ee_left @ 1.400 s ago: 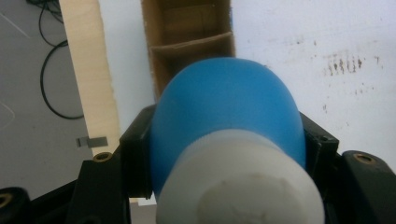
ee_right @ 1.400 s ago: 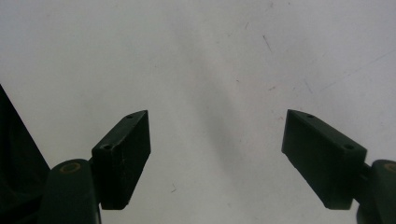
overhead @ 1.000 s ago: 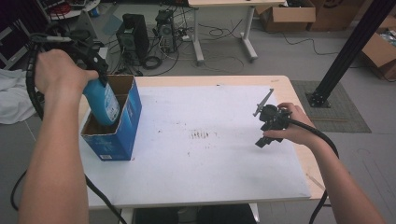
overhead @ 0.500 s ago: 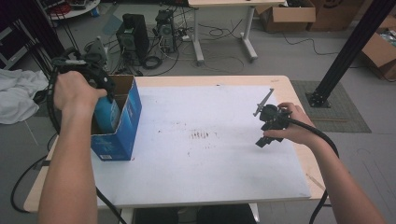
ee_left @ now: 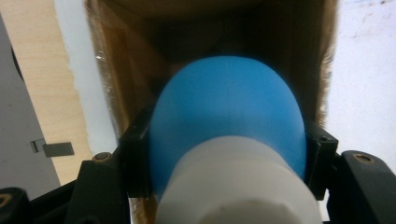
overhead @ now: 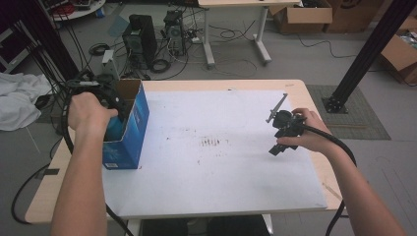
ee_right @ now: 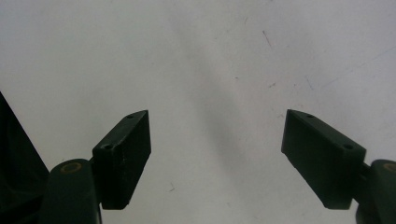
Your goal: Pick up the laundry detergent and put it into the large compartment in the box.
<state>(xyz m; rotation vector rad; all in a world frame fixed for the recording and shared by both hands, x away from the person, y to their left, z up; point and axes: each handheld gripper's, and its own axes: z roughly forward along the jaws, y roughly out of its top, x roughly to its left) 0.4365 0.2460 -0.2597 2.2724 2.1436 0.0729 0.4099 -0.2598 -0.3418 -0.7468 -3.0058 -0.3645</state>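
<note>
A blue bottle point(ee_left: 229, 107) with a white cap point(ee_left: 233, 186) is clamped between the black jaws of my left gripper point(ee_left: 226, 158). Bottle and jaws reach down into the open top of a blue cardboard box point(overhead: 129, 132) at the table's left side. In the high view my left gripper point(overhead: 114, 118) is at the box mouth under the person's hand, and a sliver of the bottle point(overhead: 113, 130) shows inside. My right gripper point(overhead: 281, 132) hovers over the right part of the white sheet point(overhead: 211, 167). In its own view my right gripper point(ee_right: 217, 149) is open with nothing between its jaws.
The white sheet covers most of the wooden table point(overhead: 44, 196), with dark smudges point(overhead: 211, 142) near its middle. The box's brown inner walls point(ee_left: 112, 93) close in around the bottle. Computer towers point(overhead: 142, 37), cables and another desk stand on the floor beyond.
My left gripper has come down and toward the person with the bottle, from above the box into its open top. The right gripper has stayed in place.
</note>
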